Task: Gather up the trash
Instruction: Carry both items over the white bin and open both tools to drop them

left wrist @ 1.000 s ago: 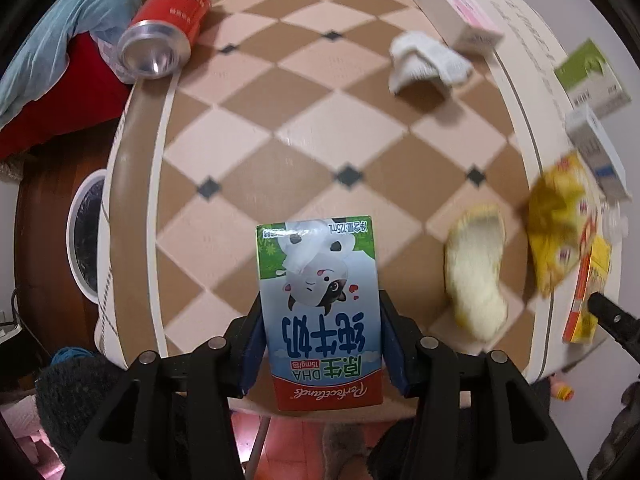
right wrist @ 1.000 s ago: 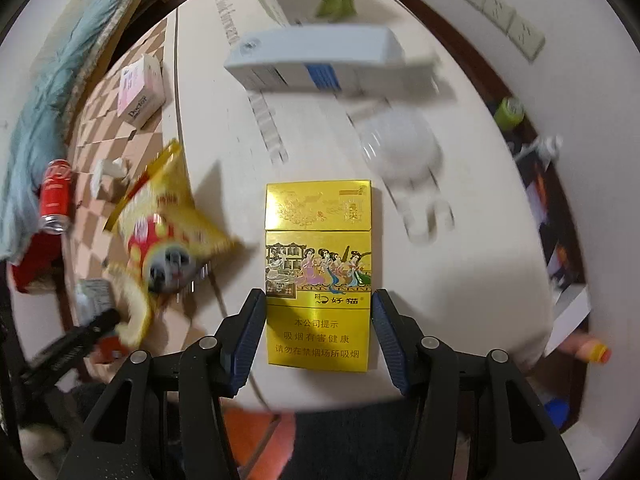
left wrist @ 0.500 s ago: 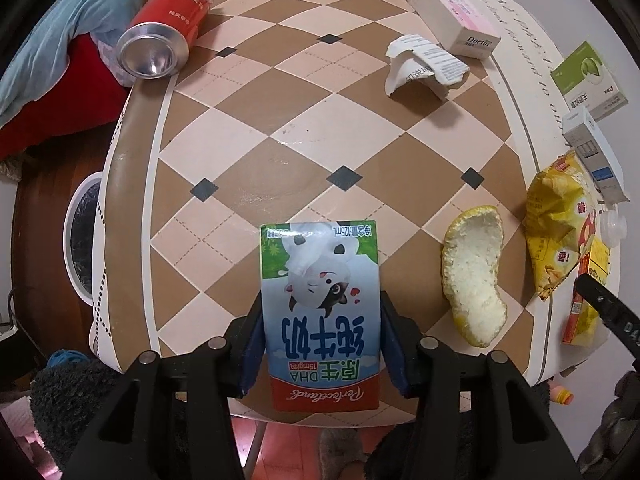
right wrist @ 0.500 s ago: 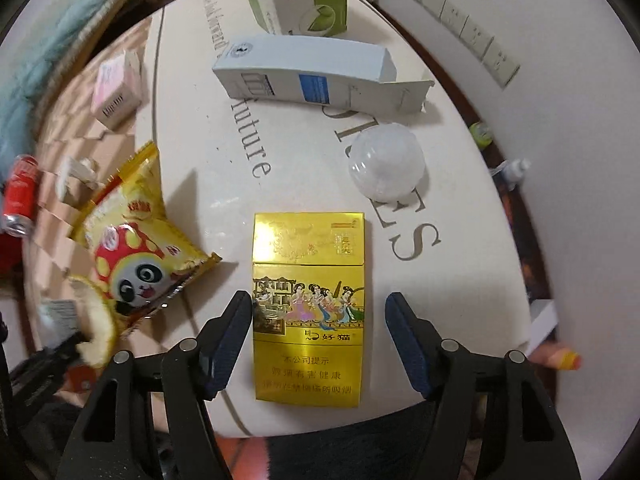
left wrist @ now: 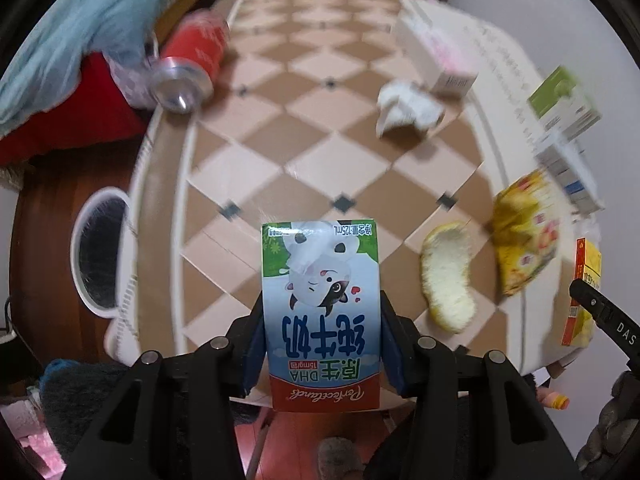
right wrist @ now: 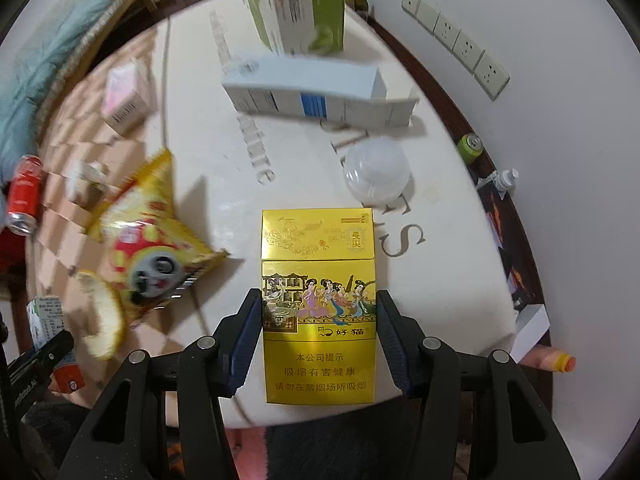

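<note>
Checkered table (left wrist: 256,152): left claw (left wrist: 320,344) closing on milk carton (left wrist: 320,312); right claw (right wrist: 318,340) closing on cigarette pack (right wrist: 318,304).

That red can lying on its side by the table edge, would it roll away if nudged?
Probably. The can lies on its round side, so a sideways push should set it rolling. It sits near the table edge, so it might drop off. It looks like thin metal and may dent.
</note>
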`<state>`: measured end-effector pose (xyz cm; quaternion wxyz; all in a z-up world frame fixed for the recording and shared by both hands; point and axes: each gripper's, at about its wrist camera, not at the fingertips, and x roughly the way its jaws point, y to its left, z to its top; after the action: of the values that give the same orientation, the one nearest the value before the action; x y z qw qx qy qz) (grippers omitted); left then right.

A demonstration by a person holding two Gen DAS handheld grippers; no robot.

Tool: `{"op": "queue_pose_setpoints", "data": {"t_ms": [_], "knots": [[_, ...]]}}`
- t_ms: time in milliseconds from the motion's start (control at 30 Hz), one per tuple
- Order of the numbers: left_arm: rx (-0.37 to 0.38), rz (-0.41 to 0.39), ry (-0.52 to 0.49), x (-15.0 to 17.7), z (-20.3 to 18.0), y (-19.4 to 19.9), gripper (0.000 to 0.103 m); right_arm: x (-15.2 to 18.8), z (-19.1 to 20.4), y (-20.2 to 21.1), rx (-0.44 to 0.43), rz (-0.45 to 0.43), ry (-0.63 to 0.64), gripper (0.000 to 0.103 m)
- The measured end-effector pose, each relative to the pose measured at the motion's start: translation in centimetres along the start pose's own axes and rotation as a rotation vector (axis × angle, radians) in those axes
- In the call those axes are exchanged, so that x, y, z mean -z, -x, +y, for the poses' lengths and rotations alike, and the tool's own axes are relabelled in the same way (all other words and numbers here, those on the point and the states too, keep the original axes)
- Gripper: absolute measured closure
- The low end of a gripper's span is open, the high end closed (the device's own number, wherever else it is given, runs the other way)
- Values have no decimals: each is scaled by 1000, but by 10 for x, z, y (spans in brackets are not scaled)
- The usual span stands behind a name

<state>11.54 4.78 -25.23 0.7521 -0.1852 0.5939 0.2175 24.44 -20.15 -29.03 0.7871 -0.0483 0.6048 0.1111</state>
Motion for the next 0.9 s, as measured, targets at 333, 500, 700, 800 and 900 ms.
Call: {"op": "queue_pose_setpoints", "data": {"t_ms": [333,500,700,800,900], "knots": [[-6,-250,13,-10,44,121,58,-5,57,99,-131,-202,95,45],[-15,-322,64,-12,102,159,58,-1,130,136,-258,-241,182,45],[-10,-287,191,0,199,146,58,26,244,137,-377,-185,322,45],[8,-236,278,4,262,119,58,48,313,114,-411,-120,414,45],[24,-180,369,8,321,82,58,71,379,84,-431,-66,505,45]]}}
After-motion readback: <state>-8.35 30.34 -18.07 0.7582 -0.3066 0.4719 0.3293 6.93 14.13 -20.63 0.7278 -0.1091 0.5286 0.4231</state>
